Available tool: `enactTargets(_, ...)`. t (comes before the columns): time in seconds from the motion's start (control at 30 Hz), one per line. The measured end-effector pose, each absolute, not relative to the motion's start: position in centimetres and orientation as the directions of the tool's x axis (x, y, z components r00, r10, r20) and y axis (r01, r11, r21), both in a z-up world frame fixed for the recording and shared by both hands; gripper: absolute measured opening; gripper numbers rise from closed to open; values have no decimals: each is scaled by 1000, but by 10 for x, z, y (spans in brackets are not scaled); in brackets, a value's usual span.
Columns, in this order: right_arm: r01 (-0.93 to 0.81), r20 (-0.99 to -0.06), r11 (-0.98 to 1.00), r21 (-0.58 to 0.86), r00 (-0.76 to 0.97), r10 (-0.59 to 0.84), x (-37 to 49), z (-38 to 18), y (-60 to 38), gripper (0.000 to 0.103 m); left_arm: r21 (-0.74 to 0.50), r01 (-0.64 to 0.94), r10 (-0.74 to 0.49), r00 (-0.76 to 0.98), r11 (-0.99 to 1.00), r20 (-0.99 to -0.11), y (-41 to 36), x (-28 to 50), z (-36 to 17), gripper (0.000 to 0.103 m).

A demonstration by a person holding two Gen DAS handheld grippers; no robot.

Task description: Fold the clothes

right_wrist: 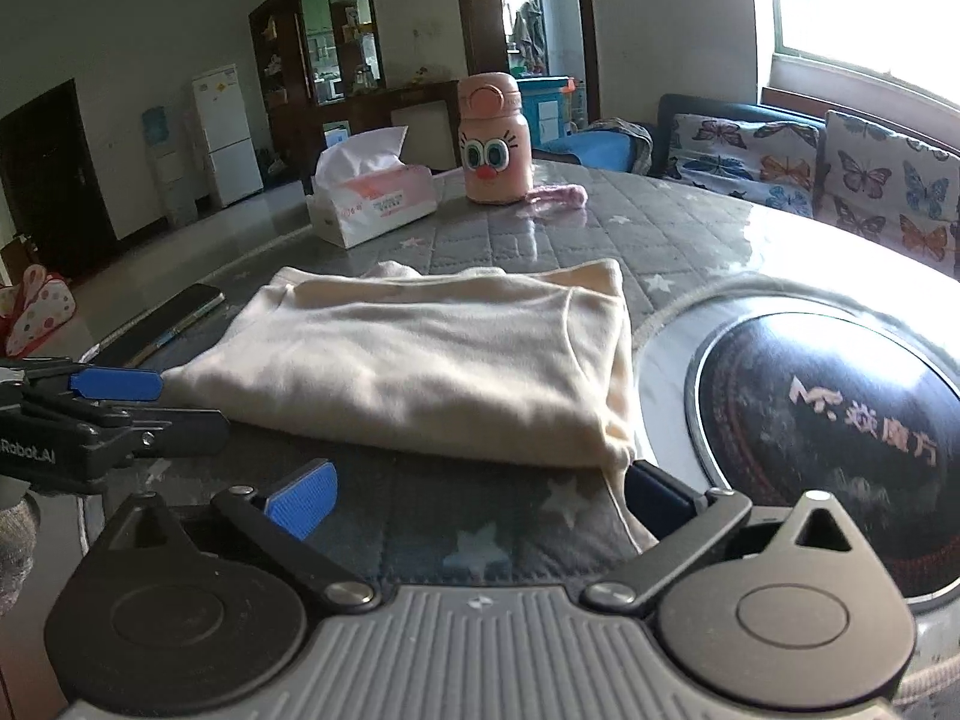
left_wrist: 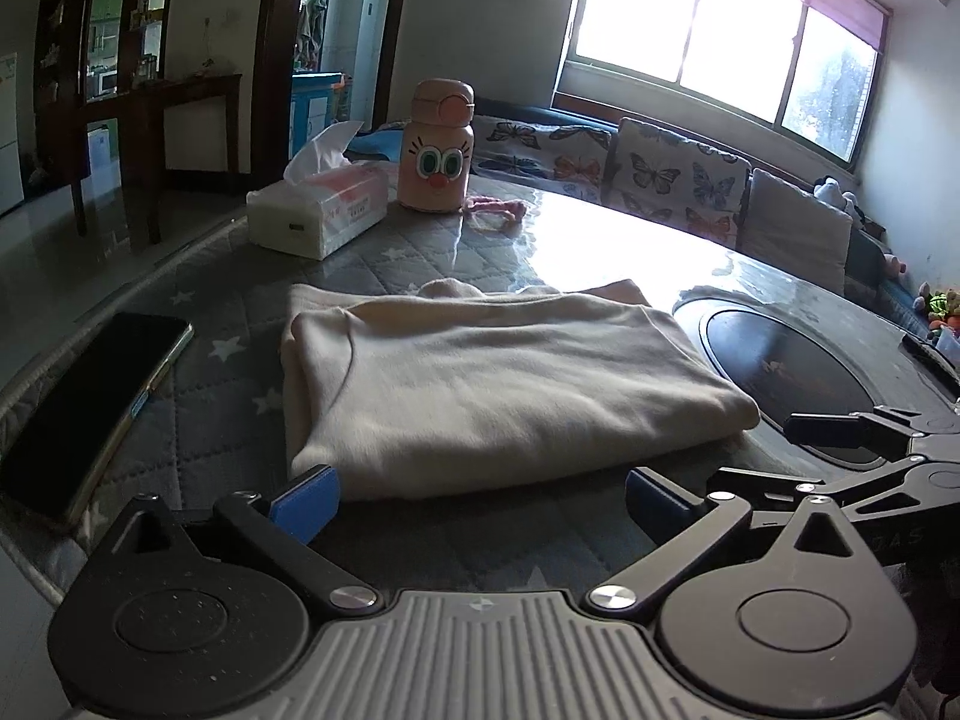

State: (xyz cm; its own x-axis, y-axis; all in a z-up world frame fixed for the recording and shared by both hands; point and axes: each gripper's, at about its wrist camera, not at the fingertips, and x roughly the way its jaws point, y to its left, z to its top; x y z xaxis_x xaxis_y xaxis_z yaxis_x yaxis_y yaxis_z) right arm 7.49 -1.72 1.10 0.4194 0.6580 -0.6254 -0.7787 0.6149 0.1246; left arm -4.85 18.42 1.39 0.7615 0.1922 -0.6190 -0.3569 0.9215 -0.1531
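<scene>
Cream garment [left_wrist: 498, 384] lies folded flat, rectangular; left tool [left_wrist: 480, 495] and right tool [right_wrist: 480, 495] released.

Daylight is pouring through the window [left_wrist: 720, 42] ahead of me, glaring off the pale walls. A sofa [left_wrist: 660, 174] with butterfly cushions is sitting beneath it. Across the shiny floor [right_wrist: 198, 246], a dark cabinet [right_wrist: 324, 54] and a white fridge [right_wrist: 225, 132] are standing.

Cream garment [left_wrist: 498, 384], folded into a flat rectangular bundle, lying on the grey star-patterned quilted table [left_wrist: 384, 264].
</scene>
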Motion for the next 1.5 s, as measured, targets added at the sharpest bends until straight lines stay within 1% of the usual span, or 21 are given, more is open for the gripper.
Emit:
enactTargets(0.1, -775, -636, 618, 132, 412, 653, 73, 7, -19, 103, -148, -368, 201, 754, 918, -625, 183, -51, 12, 103)
enactTargets(0.57, -756, -658, 649, 81, 448, 605, 63, 5, -18, 103, -116, -403, 234, 717, 908, -657, 177, -59, 6, 103)
enactTargets(1.5, -754, -660, 650, 100, 438, 610, 46, 8, -25, 103, -106, -416, 246, 703, 903, -668, 164, -72, 6, 103)
